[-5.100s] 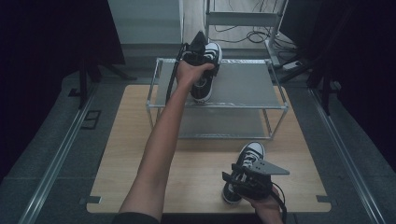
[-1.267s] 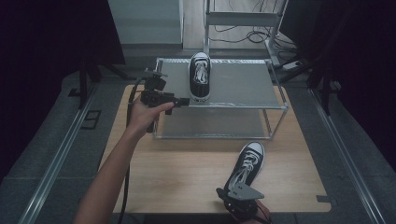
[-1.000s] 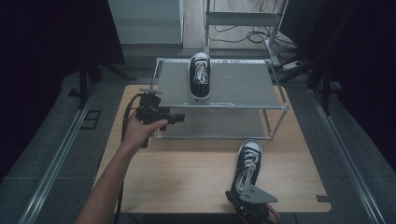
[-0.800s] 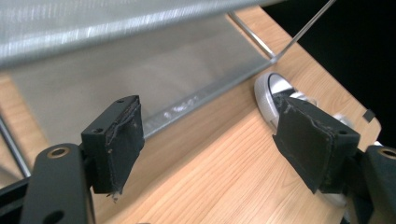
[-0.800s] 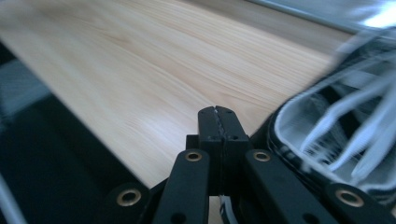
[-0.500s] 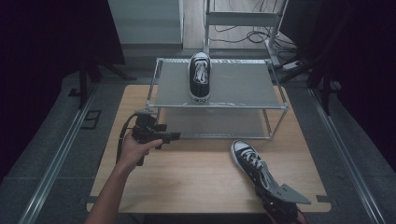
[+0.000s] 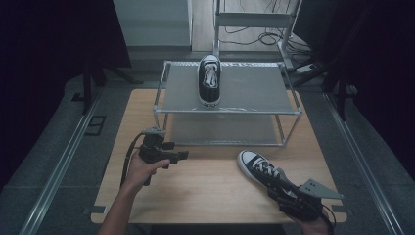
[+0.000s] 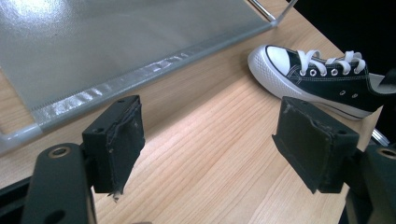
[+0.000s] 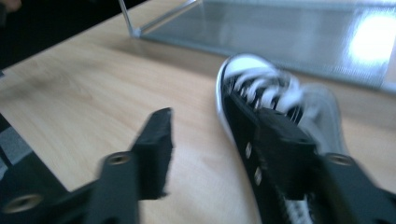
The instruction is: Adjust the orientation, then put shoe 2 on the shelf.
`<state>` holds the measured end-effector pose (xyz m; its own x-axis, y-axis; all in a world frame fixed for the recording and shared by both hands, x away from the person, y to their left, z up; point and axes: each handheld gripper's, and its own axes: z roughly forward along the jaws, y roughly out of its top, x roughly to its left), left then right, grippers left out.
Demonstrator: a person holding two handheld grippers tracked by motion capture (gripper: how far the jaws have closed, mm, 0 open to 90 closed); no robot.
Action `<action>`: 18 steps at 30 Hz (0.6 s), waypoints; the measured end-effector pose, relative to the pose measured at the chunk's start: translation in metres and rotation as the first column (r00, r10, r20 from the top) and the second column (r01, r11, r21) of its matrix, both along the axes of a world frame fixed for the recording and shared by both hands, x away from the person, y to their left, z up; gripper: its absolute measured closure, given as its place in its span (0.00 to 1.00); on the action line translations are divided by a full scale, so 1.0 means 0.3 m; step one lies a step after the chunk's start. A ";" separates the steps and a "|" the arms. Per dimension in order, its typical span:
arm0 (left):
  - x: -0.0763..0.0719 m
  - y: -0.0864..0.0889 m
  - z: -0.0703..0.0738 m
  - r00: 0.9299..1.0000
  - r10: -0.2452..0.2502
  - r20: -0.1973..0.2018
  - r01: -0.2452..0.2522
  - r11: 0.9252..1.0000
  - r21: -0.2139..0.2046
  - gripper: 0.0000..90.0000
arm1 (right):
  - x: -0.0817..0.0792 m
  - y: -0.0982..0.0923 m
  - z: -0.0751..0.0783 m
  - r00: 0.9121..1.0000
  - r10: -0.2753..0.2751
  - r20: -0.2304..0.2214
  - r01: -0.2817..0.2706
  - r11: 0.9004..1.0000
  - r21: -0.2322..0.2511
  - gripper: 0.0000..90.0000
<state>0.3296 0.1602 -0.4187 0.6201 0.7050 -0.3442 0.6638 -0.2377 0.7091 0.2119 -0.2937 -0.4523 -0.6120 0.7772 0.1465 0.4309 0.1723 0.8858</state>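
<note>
One black-and-white sneaker [image 7: 209,81] stands on the top shelf of the metal rack [image 7: 254,93]. Its mate [image 7: 262,171] [image 8: 322,79] [image 9: 252,112] lies on the wooden table, toe toward the rack. My right gripper [image 7: 278,193] [image 9: 217,126] is at this shoe's heel. Its jaws have just been opening: one sits over the shoe's opening and the other stands clear of the side wall, neither pressing. My left gripper [image 7: 182,155] [image 8: 215,140] hovers low over the table's left part, jaws apart with nothing between them.
The wooden table [image 7: 210,191] has bare room between the two hands. The rack's lower shelf [image 7: 220,129] holds nothing. Dark floor, rails and cables surround the table; a pale frame [image 7: 254,19] stands behind the rack.
My left hand came down and nearer, from the rack's left corner to the table. My right hand swung right, turning the shoe's heel with it, and its jaws opened off the shoe.
</note>
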 end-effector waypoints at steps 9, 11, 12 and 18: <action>-0.029 -0.007 -0.059 1.000 -0.002 -0.005 0.002 1.000 0.012 0.27 | 0.129 -0.021 0.064 0.998 0.047 -0.043 -0.049 0.998 -0.050 0.28; -0.028 -0.005 -0.072 1.000 0.000 -0.013 0.000 1.000 0.008 0.27 | 0.159 -0.030 0.063 0.997 0.033 -0.063 -0.037 0.997 -0.061 0.27; -0.028 -0.004 -0.079 1.000 -0.001 -0.017 0.001 1.000 0.009 0.27 | 0.174 -0.036 0.063 0.997 0.031 -0.077 -0.036 0.998 -0.061 0.26; -0.032 -0.008 -0.116 0.999 -0.002 -0.037 0.002 1.000 0.004 0.27 | 0.241 -0.050 0.061 0.989 0.009 -0.148 -0.025 0.993 -0.111 0.23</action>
<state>0.3199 0.1579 -0.4535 0.6082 0.7054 -0.3640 0.6892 -0.2418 0.6830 0.2843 -0.3087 -0.4340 -0.6035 0.7835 0.1478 0.5509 0.2758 0.7877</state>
